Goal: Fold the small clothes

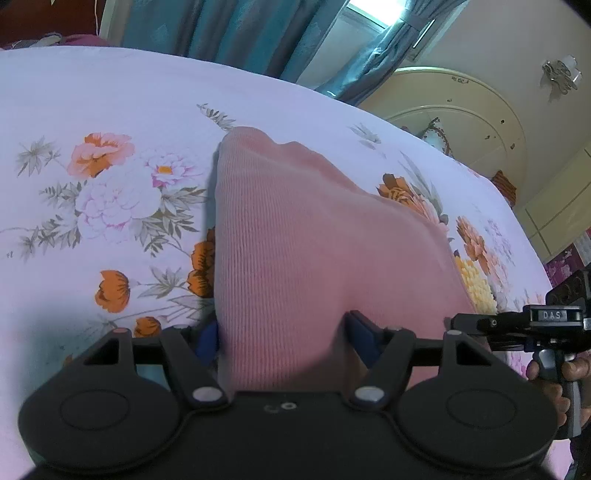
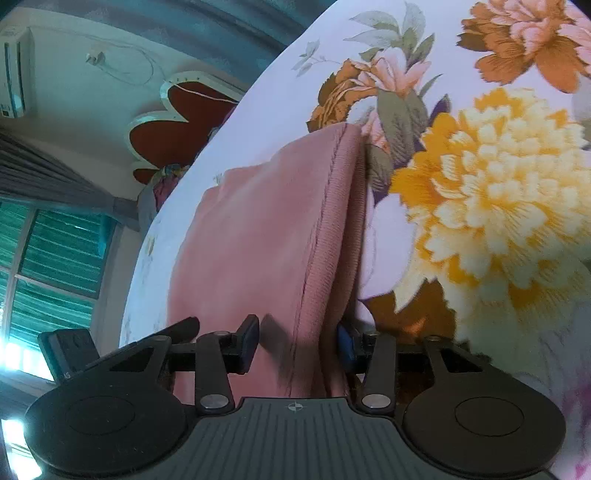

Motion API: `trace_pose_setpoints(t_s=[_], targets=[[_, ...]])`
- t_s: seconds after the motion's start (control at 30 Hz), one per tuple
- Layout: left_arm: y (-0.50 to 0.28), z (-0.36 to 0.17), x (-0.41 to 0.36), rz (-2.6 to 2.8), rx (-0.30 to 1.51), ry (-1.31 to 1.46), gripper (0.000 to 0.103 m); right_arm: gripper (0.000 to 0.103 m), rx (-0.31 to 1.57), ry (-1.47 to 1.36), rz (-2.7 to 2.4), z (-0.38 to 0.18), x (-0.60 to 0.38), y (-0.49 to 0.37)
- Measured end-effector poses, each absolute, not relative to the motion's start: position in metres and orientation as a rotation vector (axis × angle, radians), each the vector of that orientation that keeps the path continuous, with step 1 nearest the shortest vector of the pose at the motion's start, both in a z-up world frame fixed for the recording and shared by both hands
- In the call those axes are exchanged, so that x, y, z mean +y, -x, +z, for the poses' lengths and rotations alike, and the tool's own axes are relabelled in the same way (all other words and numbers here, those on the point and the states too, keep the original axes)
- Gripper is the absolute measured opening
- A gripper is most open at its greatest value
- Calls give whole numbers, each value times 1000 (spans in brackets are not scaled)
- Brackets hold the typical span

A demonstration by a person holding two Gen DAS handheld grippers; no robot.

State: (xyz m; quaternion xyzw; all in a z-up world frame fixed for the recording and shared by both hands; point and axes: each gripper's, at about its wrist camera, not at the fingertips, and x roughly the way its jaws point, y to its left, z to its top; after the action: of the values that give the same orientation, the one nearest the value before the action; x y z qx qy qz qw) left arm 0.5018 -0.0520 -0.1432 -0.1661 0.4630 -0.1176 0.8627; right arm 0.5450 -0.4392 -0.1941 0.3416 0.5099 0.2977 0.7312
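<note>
A pink ribbed knit garment [image 1: 295, 221] lies folded on a floral bed sheet [image 1: 110, 92] and runs away from me as a raised ridge. My left gripper [image 1: 282, 332] straddles its near end, jaws apart, and the cloth fills the gap between the blue pads. In the right wrist view the same garment [image 2: 258, 240] shows a stitched seam along its folded edge. My right gripper [image 2: 299, 343] has that edge between its fingers; the right pad touches the cloth, while a shadowed gap remains at the left finger [image 2: 249, 341].
The sheet [image 2: 480, 184] is white with large orange, yellow and pink flowers. A hand [image 1: 554, 373] holds the right gripper's handle at the left view's right edge. Teal curtains [image 1: 240, 29], a cream headboard [image 1: 461, 110] and a window [image 2: 55, 251] lie beyond the bed.
</note>
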Motion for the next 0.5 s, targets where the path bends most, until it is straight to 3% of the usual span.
trace_pose_setpoints(t_s=[0.43, 0.5], targets=[[-510, -141, -65, -234, 1005, 273, 66, 38, 1124, -718, 661, -192, -440, -546], [-512, -141, -70, -225, 1002, 269, 66, 23, 1106, -671, 644, -189, -424, -549]])
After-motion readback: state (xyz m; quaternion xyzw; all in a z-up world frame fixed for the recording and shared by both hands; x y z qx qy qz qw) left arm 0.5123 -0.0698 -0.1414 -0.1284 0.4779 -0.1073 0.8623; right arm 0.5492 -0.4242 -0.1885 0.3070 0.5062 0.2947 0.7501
